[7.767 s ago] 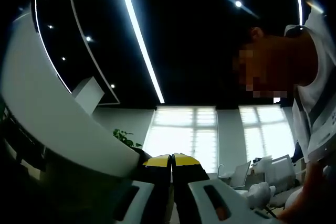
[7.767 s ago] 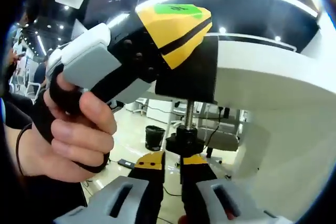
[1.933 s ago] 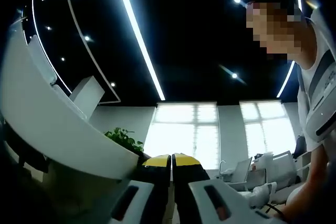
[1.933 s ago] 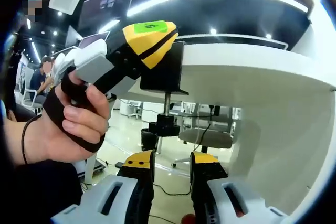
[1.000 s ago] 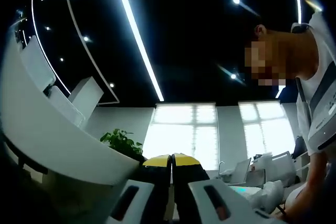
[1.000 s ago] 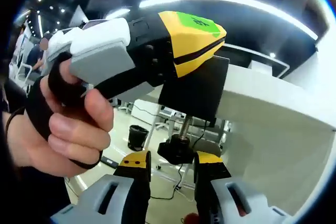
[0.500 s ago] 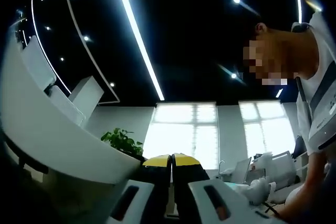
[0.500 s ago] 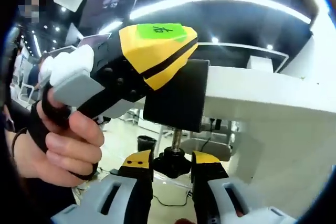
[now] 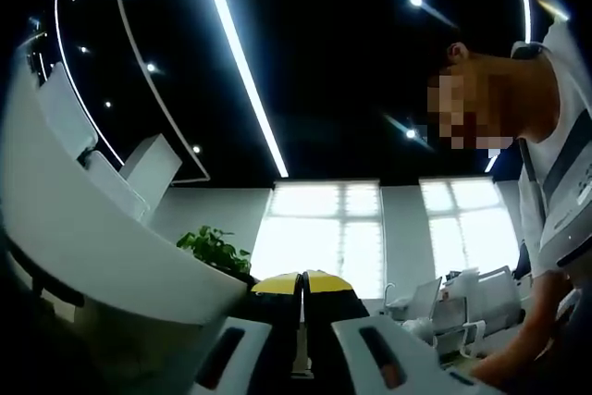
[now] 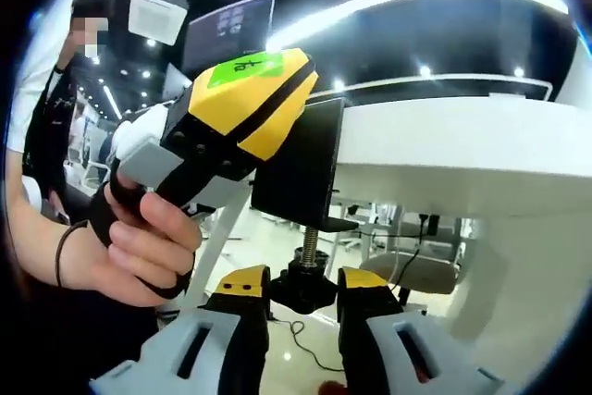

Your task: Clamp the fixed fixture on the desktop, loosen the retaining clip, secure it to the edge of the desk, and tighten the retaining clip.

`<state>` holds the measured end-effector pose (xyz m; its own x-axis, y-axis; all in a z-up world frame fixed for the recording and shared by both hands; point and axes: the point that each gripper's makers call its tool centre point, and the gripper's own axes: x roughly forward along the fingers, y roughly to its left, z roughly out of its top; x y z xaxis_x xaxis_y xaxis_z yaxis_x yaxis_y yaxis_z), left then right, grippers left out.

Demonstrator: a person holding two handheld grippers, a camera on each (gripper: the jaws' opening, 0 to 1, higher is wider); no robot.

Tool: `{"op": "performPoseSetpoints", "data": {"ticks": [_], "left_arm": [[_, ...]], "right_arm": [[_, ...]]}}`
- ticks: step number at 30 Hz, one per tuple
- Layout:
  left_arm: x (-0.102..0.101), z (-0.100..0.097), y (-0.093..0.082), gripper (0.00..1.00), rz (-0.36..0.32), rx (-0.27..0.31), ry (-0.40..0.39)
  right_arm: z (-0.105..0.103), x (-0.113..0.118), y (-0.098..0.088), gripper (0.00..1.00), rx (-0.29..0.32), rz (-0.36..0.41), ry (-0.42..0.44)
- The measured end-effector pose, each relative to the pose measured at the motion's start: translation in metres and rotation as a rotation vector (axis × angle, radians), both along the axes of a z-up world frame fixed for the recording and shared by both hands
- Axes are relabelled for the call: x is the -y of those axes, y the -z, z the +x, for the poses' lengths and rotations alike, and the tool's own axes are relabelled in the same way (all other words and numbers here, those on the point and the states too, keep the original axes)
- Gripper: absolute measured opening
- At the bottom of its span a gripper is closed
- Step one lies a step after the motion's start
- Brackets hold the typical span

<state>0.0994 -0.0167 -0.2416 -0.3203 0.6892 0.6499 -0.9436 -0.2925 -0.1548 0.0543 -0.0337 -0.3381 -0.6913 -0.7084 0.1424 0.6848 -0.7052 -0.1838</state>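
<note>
The fixture point(image 10: 301, 168) is a black clamp bracket hooked over the edge of the white desk point(image 10: 444, 150). A threaded screw point(image 10: 310, 242) hangs below it, ending in a black knob point(image 10: 305, 289). My left gripper point(image 10: 294, 113), yellow-tipped with a green label, is shut on the bracket's side and is held by a hand point(image 10: 148, 247). My right gripper point(image 10: 303, 281) comes up from below, and its jaws press on both sides of the knob. In the left gripper view my left gripper point(image 9: 302, 282) shows its yellow tips closed together beside the white desk edge point(image 9: 83, 238).
The underside of the desk runs to the right, with a white leg panel point(image 10: 518, 302) below it. A person point(image 9: 555, 191) leans in from the right. A potted plant point(image 9: 215, 249) stands on the desk. Office chairs and floor cables lie beyond the clamp.
The right gripper view has rolled while the knob stays between its jaws, so the desk edge now looks more level. The left gripper view holds steady; the person's arm has shifted at lower right.
</note>
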Motion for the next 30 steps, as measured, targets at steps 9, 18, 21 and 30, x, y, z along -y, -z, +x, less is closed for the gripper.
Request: {"op": "performPoseSetpoints", "data": {"ticks": [9,18,21,30], "left_arm": [[-0.001,0.001,0.0,0.01,-0.005,0.001,-0.004],[-0.003,0.003,-0.002,0.01,-0.025,-0.009,-0.013],[-0.002,0.003,-0.002,0.01,-0.021,-0.01,-0.012],[-0.003,0.003,-0.002,0.01,-0.014,-0.011,-0.011]], "right_arm": [[0.0,-0.008,0.011,0.38,-0.002,0.019,0.276],[-0.01,-0.007,0.012,0.3,0.042,-0.057,0.355],[-0.017,-0.014,0.014,0.26,0.069,-0.066,0.363],[-0.023,-0.014,0.014,0.26,0.054,-0.054,0.234]]}}
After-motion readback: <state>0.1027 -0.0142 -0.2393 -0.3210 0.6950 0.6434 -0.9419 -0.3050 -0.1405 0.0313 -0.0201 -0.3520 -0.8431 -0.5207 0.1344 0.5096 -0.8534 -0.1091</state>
